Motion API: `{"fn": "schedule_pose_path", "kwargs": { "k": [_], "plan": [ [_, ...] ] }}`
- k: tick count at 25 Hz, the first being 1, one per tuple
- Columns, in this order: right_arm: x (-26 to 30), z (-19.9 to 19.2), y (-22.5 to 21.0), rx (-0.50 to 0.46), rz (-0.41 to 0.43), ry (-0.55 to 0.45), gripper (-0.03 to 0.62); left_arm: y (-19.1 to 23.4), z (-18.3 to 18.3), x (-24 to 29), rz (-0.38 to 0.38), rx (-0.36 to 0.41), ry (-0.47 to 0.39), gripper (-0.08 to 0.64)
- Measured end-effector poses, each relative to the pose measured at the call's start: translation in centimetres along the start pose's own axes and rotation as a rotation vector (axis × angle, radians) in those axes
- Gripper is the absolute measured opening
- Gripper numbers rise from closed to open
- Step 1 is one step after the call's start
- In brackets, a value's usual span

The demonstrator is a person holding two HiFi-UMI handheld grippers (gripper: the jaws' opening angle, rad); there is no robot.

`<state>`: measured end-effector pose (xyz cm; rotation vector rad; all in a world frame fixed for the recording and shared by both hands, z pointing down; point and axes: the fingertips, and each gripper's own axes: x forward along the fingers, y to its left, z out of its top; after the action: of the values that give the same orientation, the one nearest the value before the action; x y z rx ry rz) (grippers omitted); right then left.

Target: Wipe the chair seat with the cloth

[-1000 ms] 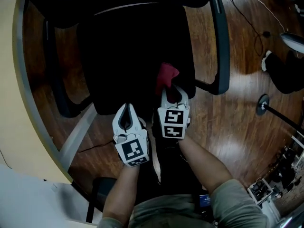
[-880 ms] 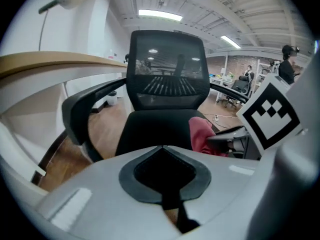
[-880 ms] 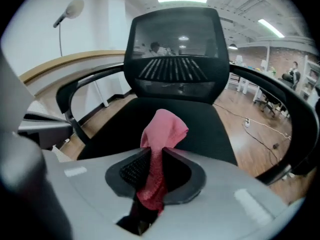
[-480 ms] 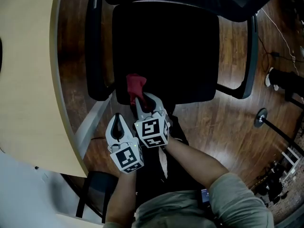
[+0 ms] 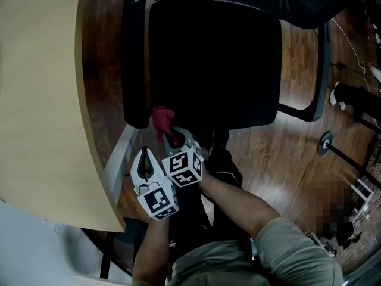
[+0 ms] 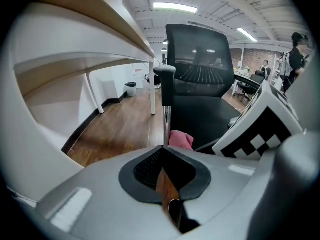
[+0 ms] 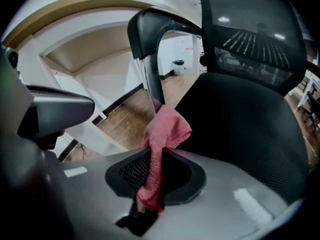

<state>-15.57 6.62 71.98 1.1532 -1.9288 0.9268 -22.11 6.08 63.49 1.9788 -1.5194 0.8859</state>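
Right gripper (image 5: 171,137): clamped on the pink cloth (image 7: 164,130). A fold is pinched between the jaws and the loose end bunches up past the tips.
Left gripper (image 6: 162,148): jaws closed together with nothing between them. It hangs just beside the right one, on the desk side, off the chair.
Cloth position: at the near corner of the chair seat (image 5: 214,64), next to the front end of the desk-side armrest (image 5: 134,58). I cannot tell whether it is pressing on the mesh or just above it.
Done so far: I have the cloth in hand and brought to the seat edge. The black seat shows no streaks or damp marks, so I cannot judge how much has been covered.
Left to do: as I read it, nearly the whole seat lies ahead of the cloth, from this corner across to the far armrest (image 5: 321,70) and back toward the backrest (image 7: 250,39).
Tight side: the curved desk (image 5: 41,100) edge runs close along the desk-side armrest. Its white leg (image 5: 122,159) sits just beside my grippers, so there is little room to swing that way.
Open side: the wood floor (image 5: 286,142) past the far armrest is free near the chair, so I would make my strokes toward that side. The armrests bound the seat on both flanks.
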Motion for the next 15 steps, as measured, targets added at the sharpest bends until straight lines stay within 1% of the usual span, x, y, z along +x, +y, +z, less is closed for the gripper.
{"fn": "schedule_pose_path", "kwargs": {
  "k": [2,6,10,15],
  "plan": [
    [0.3,-0.6,0.0,0.010,-0.006,0.008,0.063,0.2,-0.3,0.2,-0.003,0.001,0.008,0.006],
    [0.6,-0.5,-1.2,0.028,-0.023,-0.006,0.063,-0.4,0.0,1.4,-0.026,0.020,0.015,0.006],
    [-0.9,-2.1,-4.2,0.071,-0.053,-0.015,0.063,-3.8,0.3,1.9,-0.060,0.053,0.011,0.006],
    [-3.8,-4.3,-8.8,0.127,-0.111,-0.019,0.063,-9.1,1.6,2.2,-0.113,0.098,-0.008,0.006]
  ]
}}
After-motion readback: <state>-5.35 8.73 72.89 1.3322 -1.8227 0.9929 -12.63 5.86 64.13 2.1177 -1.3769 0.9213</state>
